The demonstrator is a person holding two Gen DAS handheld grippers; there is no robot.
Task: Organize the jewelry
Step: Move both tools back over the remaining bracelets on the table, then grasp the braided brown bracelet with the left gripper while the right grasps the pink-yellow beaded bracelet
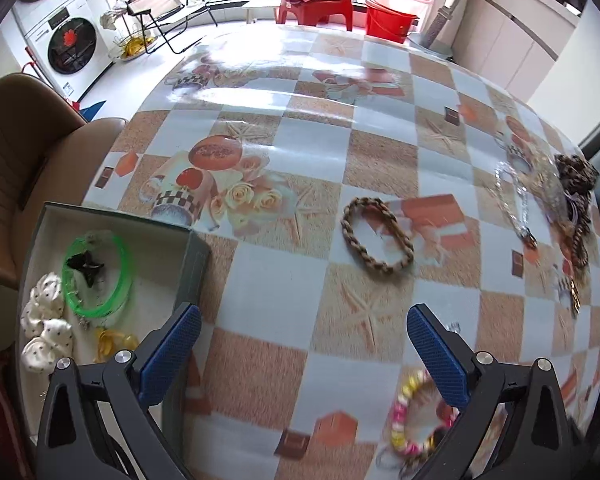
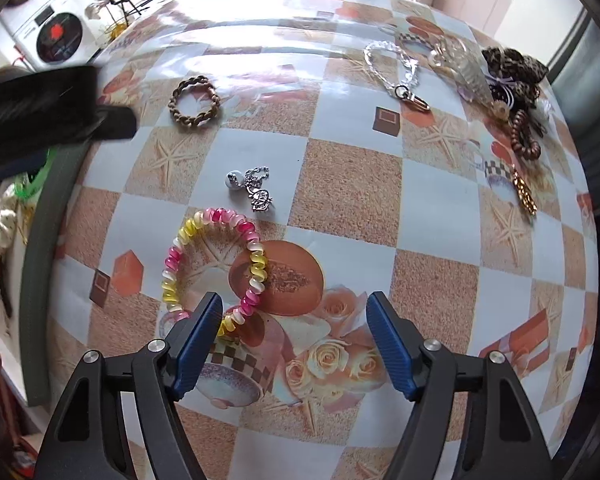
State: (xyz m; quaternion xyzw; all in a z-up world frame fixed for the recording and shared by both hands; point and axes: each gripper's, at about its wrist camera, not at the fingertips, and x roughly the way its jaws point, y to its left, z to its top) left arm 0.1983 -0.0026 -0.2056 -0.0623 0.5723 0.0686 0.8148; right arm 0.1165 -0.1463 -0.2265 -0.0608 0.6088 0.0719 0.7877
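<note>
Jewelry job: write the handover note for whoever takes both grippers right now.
Left gripper: open, empty, above the table beside the box.
Right gripper: open, empty, low over the pink-yellow coil tie, one finger at its near edge.
Done: green bangle, white scrunchies and a black clip sit in the box.
Left: coil tie, braided tie, silver charm, clear chain, the pile by the leopard scrunchie.

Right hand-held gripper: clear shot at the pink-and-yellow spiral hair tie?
Probably yes. The right hand-held gripper is open, with the pink-and-yellow spiral hair tie flat on the tablecloth at its left fingertip and nothing between them.
</note>
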